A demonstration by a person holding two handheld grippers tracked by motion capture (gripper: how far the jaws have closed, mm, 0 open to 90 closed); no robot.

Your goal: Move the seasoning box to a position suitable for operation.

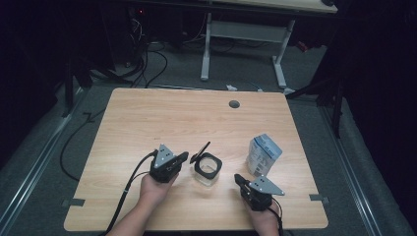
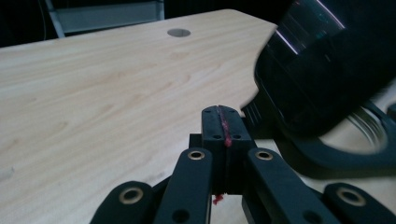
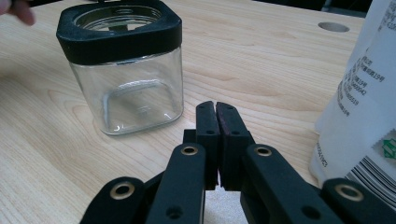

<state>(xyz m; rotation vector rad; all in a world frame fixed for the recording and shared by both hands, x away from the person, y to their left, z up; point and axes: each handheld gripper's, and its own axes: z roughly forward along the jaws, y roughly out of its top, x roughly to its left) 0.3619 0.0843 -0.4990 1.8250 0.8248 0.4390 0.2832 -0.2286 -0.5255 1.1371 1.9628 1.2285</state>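
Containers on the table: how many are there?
2. A clear square jar with a black rim and open flip lid sits near the table's front centre; a white pouch stands upright to its right.

Desk [image 1: 147, 118]: pale wood grain, with a grey round plug [image 1: 234, 104] near its far edge. Jar [image 3: 128, 88]: clear glass with a black collar; its raised lid [image 1: 200, 151] is black. Pouch [image 1: 263, 155]: white and light blue, with dark print and a green mark. Left tongs [image 2: 224, 128]: black, with a red streak between the jaws. Right tongs [image 3: 215, 122]: black, with brass-coloured rivets.
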